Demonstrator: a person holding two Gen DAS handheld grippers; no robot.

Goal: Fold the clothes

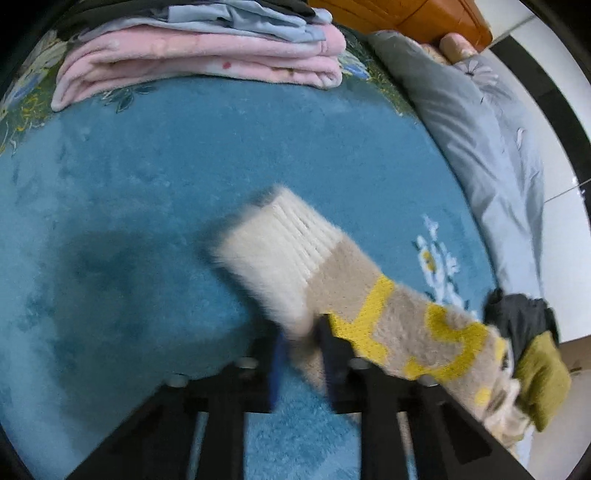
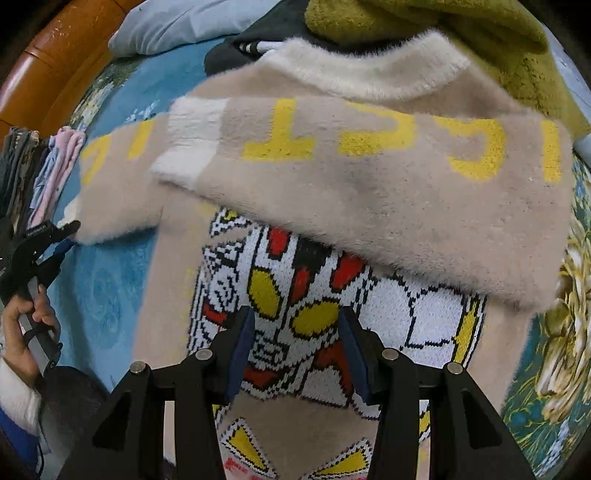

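The sweater (image 2: pixel 258 295) is lying face up on the blue rug (image 1: pixel 147 184), and everything here is placed around it. The right gripper (image 2: pixel 297 350) is hovering over the cartoon face knitted on the sweater's front, jaws standing wide apart with nothing between them. One sleeve (image 2: pixel 369 177) is lying folded across the chest, its white cuff pointing toward the left sleeve, yellow letters showing along it.

Over at the left sleeve (image 1: pixel 388 314), the left gripper (image 1: pixel 299 336) is pinching the fabric just behind the white cuff (image 1: pixel 280 251), jaws closed tight on the fuzzy knit, the cuff sticking out past the fingertips above the rug. That view is blurring a bit. From the right wrist view, the left gripper (image 2: pixel 59 236) is showing at the sleeve's end, with the person's hand (image 2: pixel 26 325) wrapping its handle.

Beyond the sweater's collar, an olive garment (image 2: pixel 424 37) and a dark one (image 2: pixel 240 48) are piling up, touching the neckline. Well apart from the sweater, across the rug, a stack of folded clothes (image 1: pixel 199 55) is sitting, pink on the bottom, light blue above. A grey quilt (image 1: pixel 480 147) is running along the rug's edge, with an orange headboard (image 1: pixel 406 18) behind it.
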